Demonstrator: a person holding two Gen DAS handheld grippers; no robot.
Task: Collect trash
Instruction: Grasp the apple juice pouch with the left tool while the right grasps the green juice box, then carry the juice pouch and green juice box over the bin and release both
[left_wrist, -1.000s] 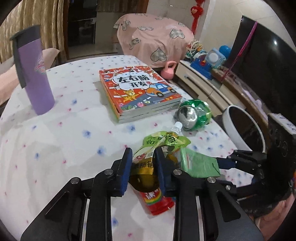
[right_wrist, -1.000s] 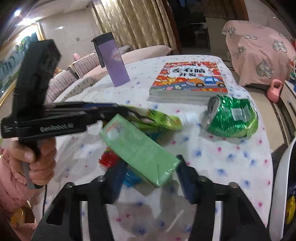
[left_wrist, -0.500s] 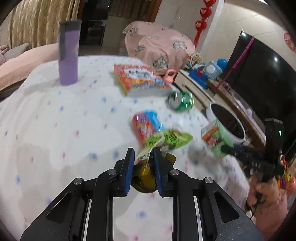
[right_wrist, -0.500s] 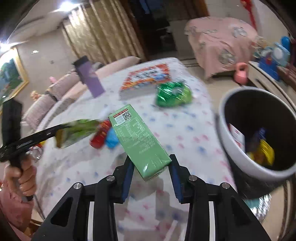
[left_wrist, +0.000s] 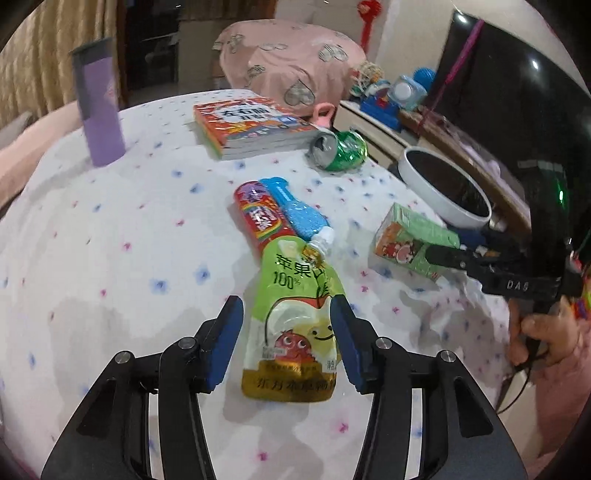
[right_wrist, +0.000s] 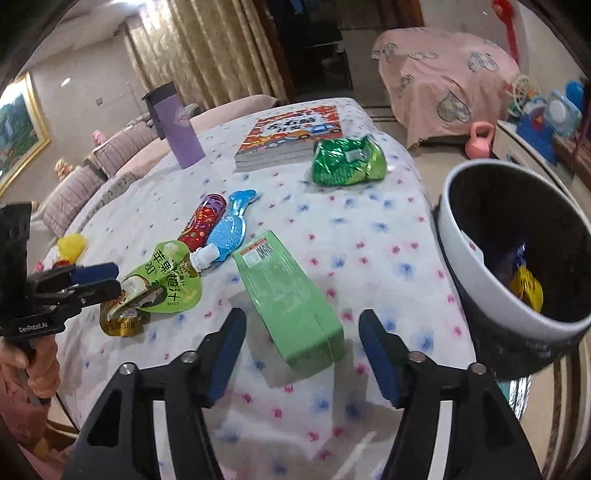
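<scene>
Left gripper (left_wrist: 286, 328) jaws just opened, pads clear of green juice pouch (left_wrist: 295, 325) lying between them on the tablecloth (left_wrist: 110, 258); red tube (left_wrist: 264, 218) and blue pouch (left_wrist: 299, 212) just beyond, touching each other; crushed green can (left_wrist: 340, 150) farther, beside books (left_wrist: 255, 125); purple tumbler (left_wrist: 99, 103) upright far left; right gripper (left_wrist: 436, 251) at right around green carton (left_wrist: 413, 240), grip unclear; white bin (left_wrist: 443, 184) past table edge.

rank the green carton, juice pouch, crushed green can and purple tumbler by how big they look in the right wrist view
1. green carton, though it is nearest the camera
2. juice pouch
3. crushed green can and purple tumbler look alike; both sit farther back, so no ranking
</scene>
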